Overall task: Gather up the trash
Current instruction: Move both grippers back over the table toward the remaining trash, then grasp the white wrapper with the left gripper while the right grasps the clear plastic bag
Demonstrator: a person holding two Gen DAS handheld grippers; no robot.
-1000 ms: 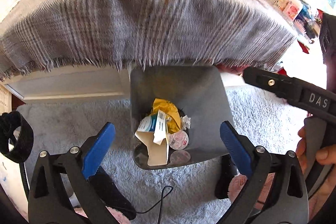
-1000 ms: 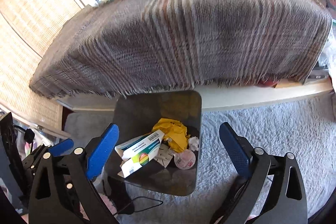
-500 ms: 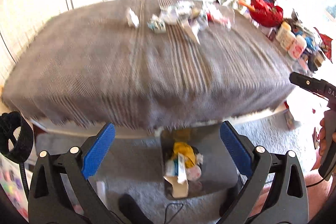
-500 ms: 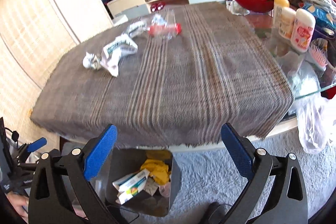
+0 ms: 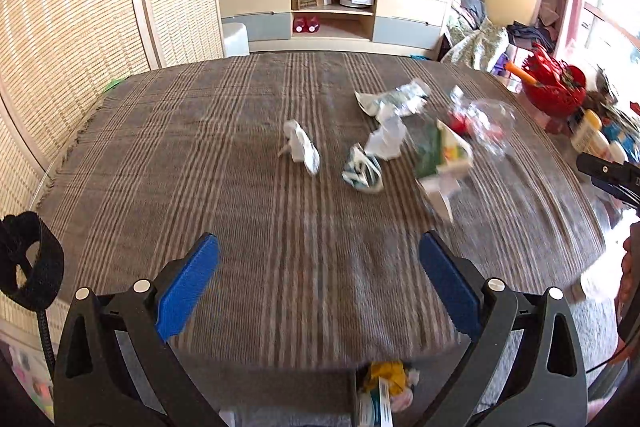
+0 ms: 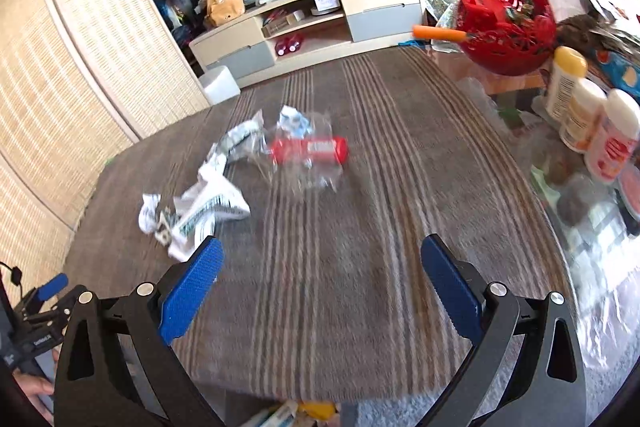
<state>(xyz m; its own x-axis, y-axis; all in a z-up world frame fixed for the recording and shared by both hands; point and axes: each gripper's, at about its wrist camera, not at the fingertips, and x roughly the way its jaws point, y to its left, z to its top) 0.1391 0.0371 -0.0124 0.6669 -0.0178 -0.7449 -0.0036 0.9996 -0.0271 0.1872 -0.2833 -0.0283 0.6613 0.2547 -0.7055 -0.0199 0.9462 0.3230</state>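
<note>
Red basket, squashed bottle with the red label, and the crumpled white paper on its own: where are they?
Red basket (image 6: pixel 508 35), right wrist view, on its side wall.
Squashed bottle (image 6: pixel 308 150), right wrist view, on its red label.
Crumpled white paper (image 5: pixel 302 147), left wrist view, on its middle.

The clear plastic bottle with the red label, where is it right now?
In the right wrist view the clear plastic bottle lies on its side on the striped tablecloth, past the open right gripper, just right of the crumpled wrappers.
</note>
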